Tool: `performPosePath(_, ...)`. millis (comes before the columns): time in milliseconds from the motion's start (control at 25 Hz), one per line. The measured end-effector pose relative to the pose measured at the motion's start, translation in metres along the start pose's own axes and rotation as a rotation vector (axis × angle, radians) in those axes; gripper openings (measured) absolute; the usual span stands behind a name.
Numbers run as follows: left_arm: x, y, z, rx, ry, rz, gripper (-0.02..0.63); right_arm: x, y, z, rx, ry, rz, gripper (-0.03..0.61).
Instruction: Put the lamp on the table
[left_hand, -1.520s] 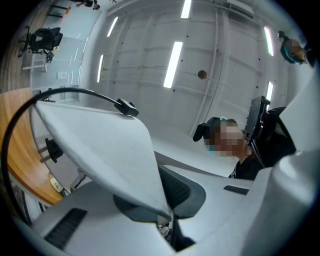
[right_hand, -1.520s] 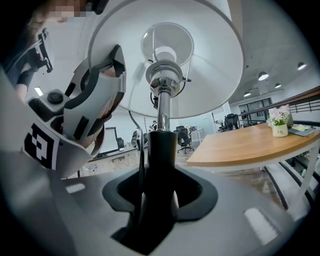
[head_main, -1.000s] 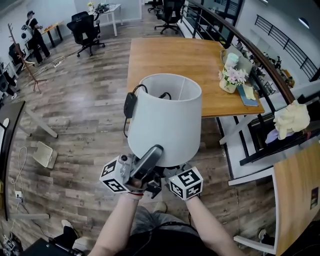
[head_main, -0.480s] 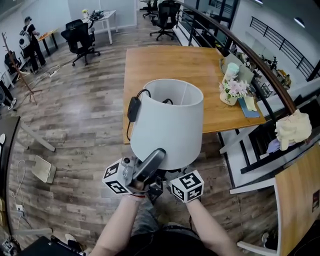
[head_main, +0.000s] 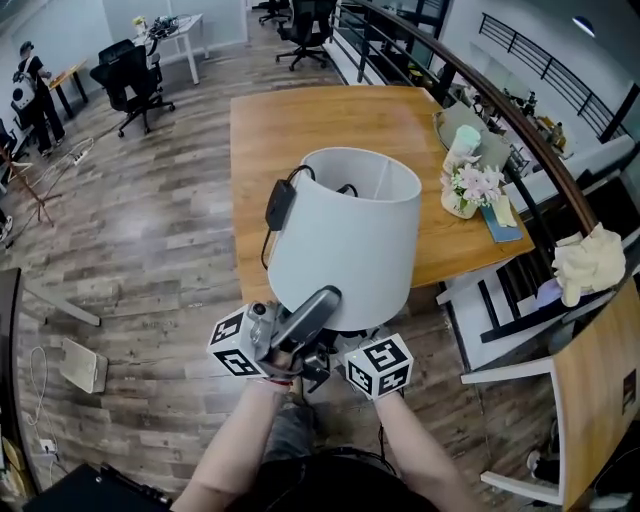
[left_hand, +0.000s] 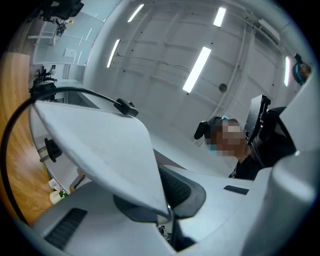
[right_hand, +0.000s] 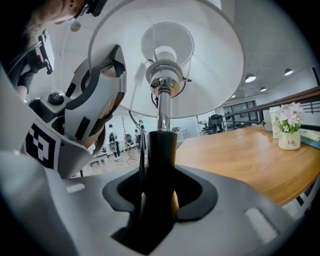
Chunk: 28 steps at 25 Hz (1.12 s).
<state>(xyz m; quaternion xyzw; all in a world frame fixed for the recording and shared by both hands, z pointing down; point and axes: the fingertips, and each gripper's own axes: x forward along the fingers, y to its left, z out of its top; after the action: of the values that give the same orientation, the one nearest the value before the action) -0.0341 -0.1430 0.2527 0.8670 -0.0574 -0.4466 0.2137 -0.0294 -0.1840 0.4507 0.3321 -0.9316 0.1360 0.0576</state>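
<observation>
- Head view: in a wood-floored office, the table (head_main: 330, 120) stands ahead. You hold the lamp (head_main: 345, 240) upright in the air at its near edge.
- Left gripper view: your left gripper (left_hand: 167, 220) pinches the lamp's shade rim.
- Right gripper view: your right gripper (right_hand: 152, 200) clamps the lamp's black stem.
</observation>
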Motion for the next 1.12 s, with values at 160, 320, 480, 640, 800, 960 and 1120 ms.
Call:
performPosePath(160, 0.000, 0.026, 0.015, -0.034, 0.023, -0.010, 0.000, 0.026, -0.014, 0.004, 0.018, 0.002, -0.035, 0.169)
performPosePath(320, -0.004, 0.054, 0.031, -0.073, 0.038, -0.017, 0.000, 0.050, -0.028, 0.006, 0.033, 0.004, -0.070, 0.169)
performPosePath(480, -0.006, 0.077, 0.049, -0.109, 0.041, -0.029, 0.000, 0.073, -0.041, 0.010, 0.038, 0.009, -0.105, 0.169)
performPosePath(640, -0.010, 0.096, 0.060, -0.134, 0.053, -0.048, 0.000, 0.093, -0.052, 0.012, 0.040, 0.006, -0.134, 0.169)
performPosePath(800, -0.013, 0.113, 0.064, -0.161, 0.055, -0.049, 0.000, 0.104, -0.062, 0.007, 0.052, 0.016, -0.156, 0.169)
performPosePath(960, -0.018, 0.129, 0.064, -0.178, 0.059, -0.050, 0.000, 0.112, -0.072, 0.001, 0.059, 0.020, -0.170, 0.169)
performPosePath(1120, -0.020, 0.145, 0.063, -0.182, 0.056, -0.050, 0.000, 0.122, -0.086, -0.004, 0.053, 0.024, -0.175, 0.169)
